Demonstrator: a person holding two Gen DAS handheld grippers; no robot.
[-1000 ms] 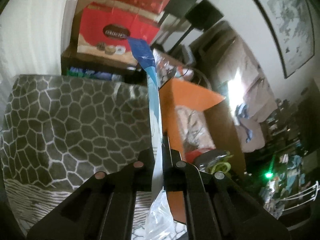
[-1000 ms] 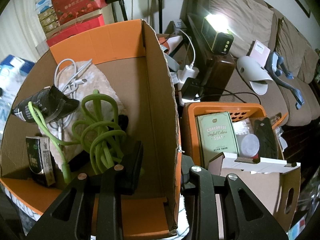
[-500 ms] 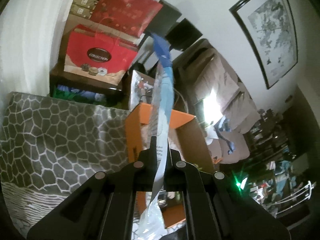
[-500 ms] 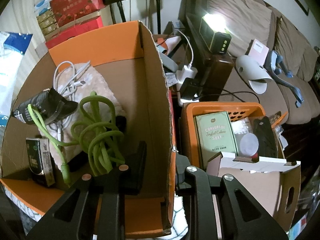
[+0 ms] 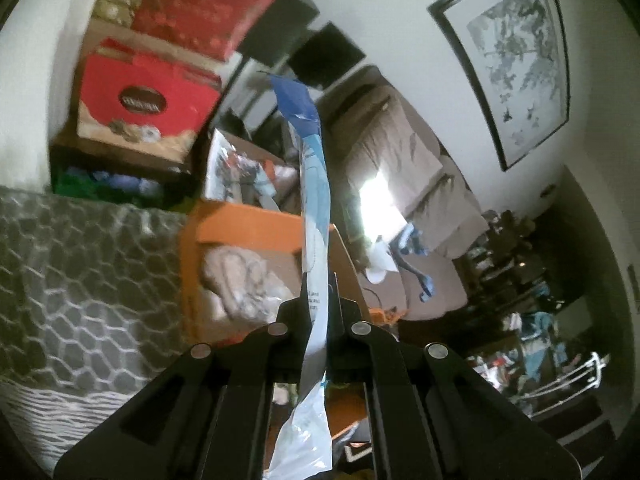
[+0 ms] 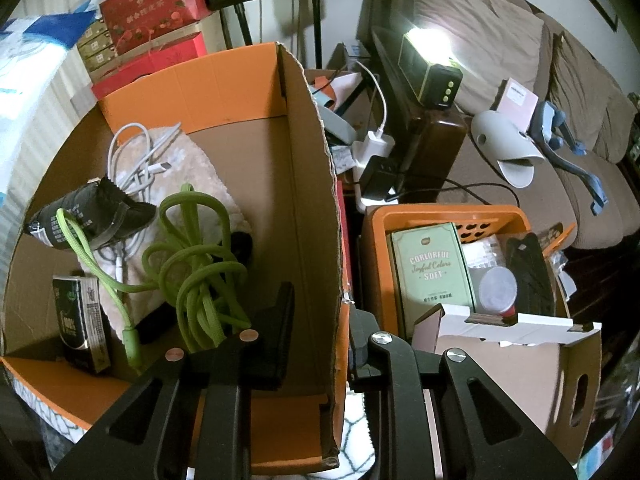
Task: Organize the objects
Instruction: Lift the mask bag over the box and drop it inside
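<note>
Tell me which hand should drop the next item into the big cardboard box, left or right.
Left. The left gripper is shut on a blue and white plastic packet, held above the cardboard box. The right gripper is clamped on the box's side wall, steadying it, so it isn't free.

Grey honeycomb-patterned blanket point(image 5: 80, 280) under the orange cardboard box point(image 6: 256, 80), box directly on it.

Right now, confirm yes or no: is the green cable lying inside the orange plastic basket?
No, the green cable lies coiled in the large cardboard box, while the orange basket beside it holds a green booklet.
</note>
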